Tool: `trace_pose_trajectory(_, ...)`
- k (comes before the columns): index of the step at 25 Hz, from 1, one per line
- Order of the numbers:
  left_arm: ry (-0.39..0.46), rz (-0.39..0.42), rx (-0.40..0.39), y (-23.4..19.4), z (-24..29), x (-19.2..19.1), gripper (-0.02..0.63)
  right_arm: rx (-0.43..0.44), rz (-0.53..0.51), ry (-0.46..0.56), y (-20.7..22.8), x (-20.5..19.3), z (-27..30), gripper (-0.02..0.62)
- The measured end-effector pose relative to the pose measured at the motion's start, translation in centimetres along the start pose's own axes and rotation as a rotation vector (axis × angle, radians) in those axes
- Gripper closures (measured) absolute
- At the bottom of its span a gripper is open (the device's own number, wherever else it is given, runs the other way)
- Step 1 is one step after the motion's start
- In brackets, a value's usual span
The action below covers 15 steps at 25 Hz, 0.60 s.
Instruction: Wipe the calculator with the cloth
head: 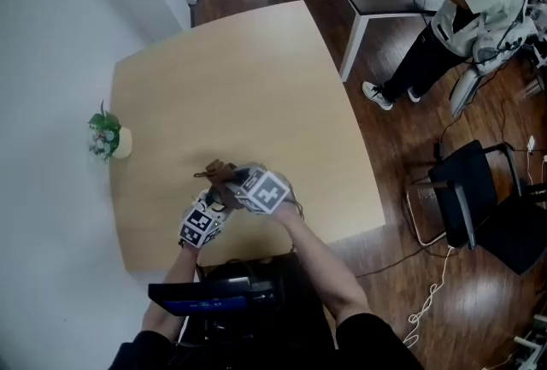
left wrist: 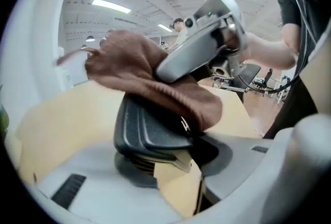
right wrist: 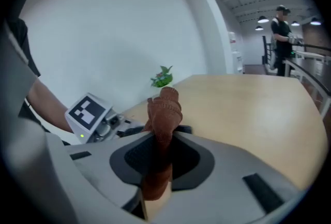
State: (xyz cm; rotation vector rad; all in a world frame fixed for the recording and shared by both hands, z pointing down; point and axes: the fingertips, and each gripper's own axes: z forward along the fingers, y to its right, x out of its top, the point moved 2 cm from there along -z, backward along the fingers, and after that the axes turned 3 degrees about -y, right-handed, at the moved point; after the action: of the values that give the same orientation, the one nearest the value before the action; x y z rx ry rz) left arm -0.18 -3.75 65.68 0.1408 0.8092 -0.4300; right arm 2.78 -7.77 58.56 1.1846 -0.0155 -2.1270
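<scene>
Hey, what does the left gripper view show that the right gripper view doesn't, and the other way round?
Only the left gripper view: the dark calculator clamped in the left gripper, with the right gripper coming in over it. Only the right gripper view: the small green plant by the wall, and how the right gripper's jaws pinch the cloth. Both: the brown cloth and the tan table.

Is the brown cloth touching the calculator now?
Touching. The left gripper view shows the cloth draped directly over the far end of the calculator, with no gap between them.
</scene>
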Motion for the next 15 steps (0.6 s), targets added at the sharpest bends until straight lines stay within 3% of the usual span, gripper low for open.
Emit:
trace_pose_trajectory(4,0.045,-0.063,0.006,-0.8,-0.1,-0.2,0.443,-0.253,0.183,-0.066,8.9,-4.0,-3.5,0.523)
trace_pose_trajectory(6,0.083,-0.15,0.009,-1.4,-0.5,-0.2,0.454,-0.313,0.253,-0.08,10.5,-6.1,-5.3,0.523)
trace_pose_trajectory(9,0.102,-0.185,0.062,-2.9,-1.8,0.3,0.462,-0.248,0.332,-0.02,9.2,-7.5,-6.0,0.523)
trace_pose_trajectory(13,0.039,-0.028,0.107,-3.3,-2.7,1.4,0.463,-0.066,0.379,0.011,4.8,-8.8,-3.0,0.523)
trace_pose_trajectory(15,-0.01,0.069,0.089,-1.9,-2.0,2.2,0.463,-0.029,0.403,0.018,3.7,-9.2,-1.9,0.523)
